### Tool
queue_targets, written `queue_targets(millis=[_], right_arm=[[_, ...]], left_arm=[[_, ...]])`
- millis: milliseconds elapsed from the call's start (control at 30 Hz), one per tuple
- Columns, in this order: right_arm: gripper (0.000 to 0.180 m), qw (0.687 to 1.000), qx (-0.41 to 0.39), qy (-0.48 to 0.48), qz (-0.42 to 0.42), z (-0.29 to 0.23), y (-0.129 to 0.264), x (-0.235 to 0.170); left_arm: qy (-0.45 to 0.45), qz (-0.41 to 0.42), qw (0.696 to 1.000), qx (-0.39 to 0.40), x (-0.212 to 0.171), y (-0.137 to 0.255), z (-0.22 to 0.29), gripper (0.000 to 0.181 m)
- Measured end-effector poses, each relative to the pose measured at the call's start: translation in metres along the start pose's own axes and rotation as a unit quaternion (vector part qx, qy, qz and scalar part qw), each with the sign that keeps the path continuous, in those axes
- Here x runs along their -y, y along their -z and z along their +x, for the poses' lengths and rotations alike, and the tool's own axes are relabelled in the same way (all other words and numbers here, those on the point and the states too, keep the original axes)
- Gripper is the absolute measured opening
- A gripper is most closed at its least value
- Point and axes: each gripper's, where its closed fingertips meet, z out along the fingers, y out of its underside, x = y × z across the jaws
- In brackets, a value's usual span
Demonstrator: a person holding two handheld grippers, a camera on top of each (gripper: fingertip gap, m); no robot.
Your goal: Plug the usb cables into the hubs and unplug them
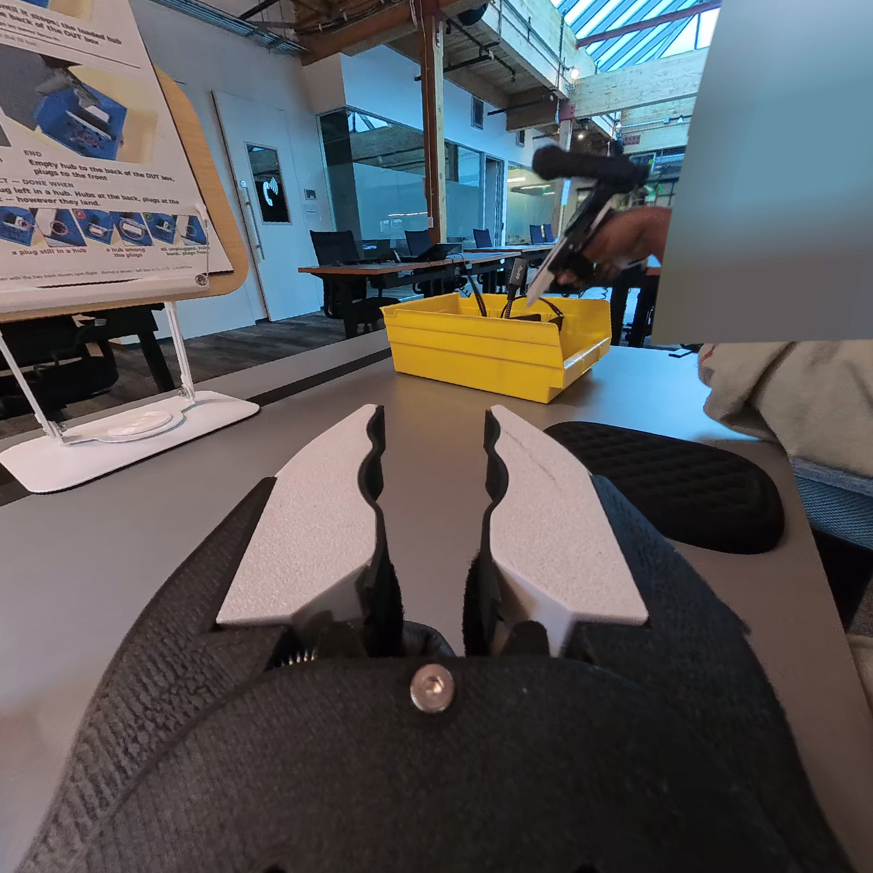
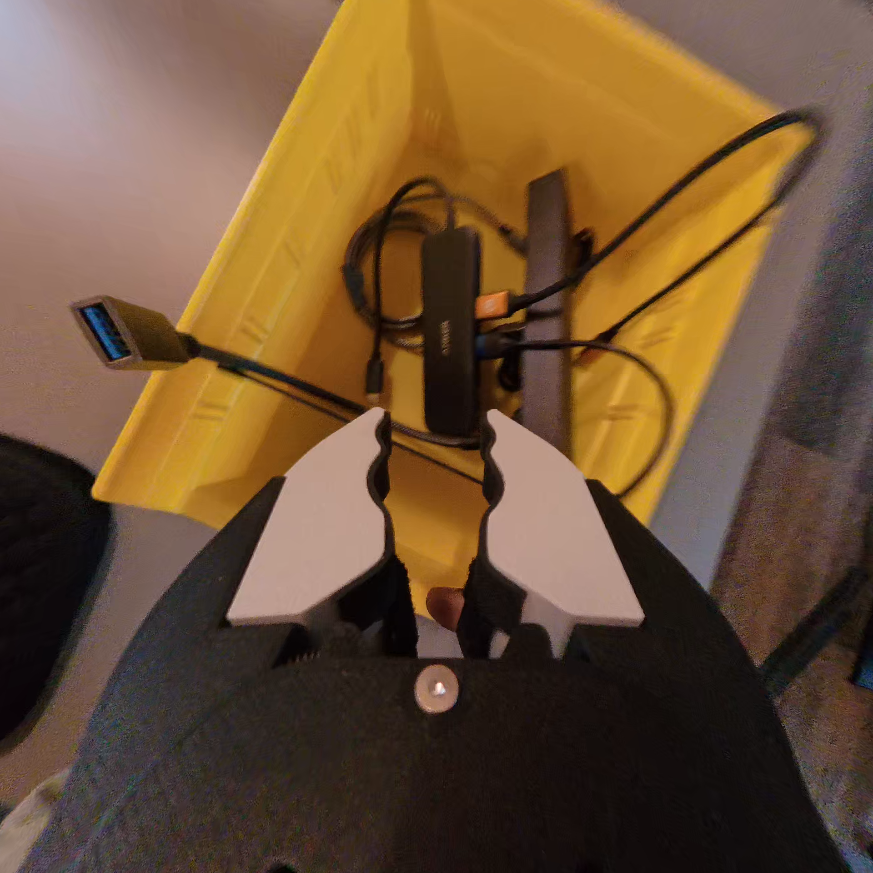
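A yellow bin holds a black USB hub, a grey hub and tangled black cables. An orange plug and a dark plug sit in the black hub's side. A cable with a grey USB socket end sticks up over the bin's left wall. My right gripper is open, pointing down into the bin just above the black hub's near end. My left gripper is open and empty, low over the grey table, well short of the bin. The right gripper shows above the bin there.
A white stand with an instruction sheet stands at the left on the table. A black mesh pad lies right of my left gripper. A person's light sleeve rests at the table's right edge. Office desks and chairs stand behind.
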Motion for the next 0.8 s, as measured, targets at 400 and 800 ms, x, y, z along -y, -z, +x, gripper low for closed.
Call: queue_targets(millis=[400, 800], right_arm=[[0.07, 0.986, -0.111, -0.051, 0.116, 0.073, -0.032, 0.065], [0.004, 0.969, -0.098, 0.223, 0.044, 0.043, -0.098, 0.082]], left_arm=[[-0.007, -0.004, 1.0, 0.002, -0.001, 0.0, 0.001, 0.04], [-0.009, -0.008, 1.0, 0.0, -0.003, -0.001, 0.001, 0.04]])
